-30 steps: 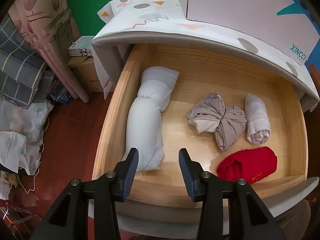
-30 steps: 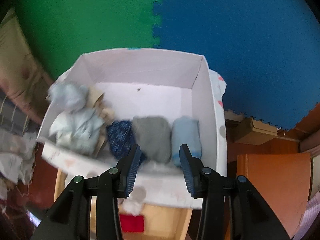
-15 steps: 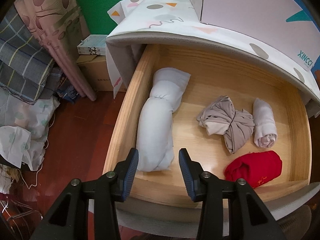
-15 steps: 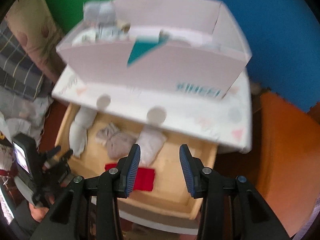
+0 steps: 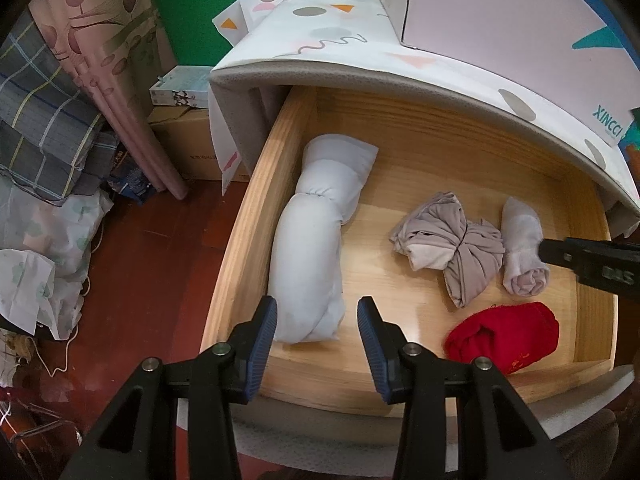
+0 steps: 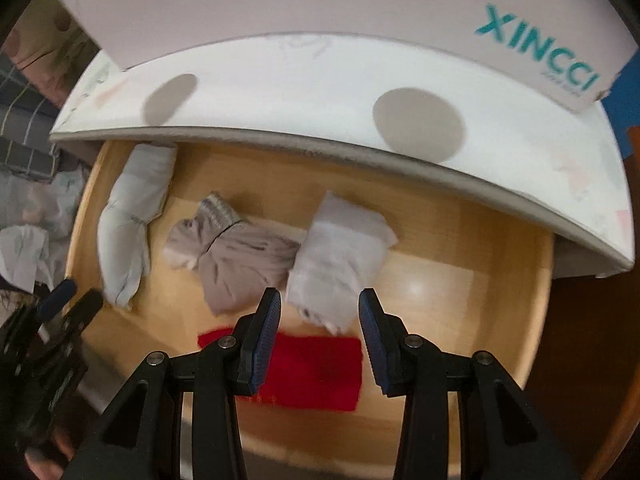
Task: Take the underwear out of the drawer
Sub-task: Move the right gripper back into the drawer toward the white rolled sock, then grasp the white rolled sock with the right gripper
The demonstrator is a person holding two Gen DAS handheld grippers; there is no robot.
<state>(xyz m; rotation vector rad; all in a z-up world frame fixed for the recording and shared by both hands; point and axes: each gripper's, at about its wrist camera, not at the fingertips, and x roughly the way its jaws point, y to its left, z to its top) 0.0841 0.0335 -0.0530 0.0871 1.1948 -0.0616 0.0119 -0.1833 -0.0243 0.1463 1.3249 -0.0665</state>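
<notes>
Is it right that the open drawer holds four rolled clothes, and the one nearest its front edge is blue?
Not quite. The drawer is open and holds four rolled clothes, but the roll nearest its front edge is red, not blue. The left wrist view shows this clearly.

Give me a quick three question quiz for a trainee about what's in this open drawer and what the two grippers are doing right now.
1. How many rolled or folded cloth items lie in the wooden drawer?
2. True or false: the right gripper is clamped on the red bundle.
3. Which item lies nearest the left gripper: A) the long white roll, B) the grey-beige bundle, C) the small pale roll?

Key: 1. Four. 2. False; its fingers stand apart above the drawer, touching nothing. 3. A.
</notes>
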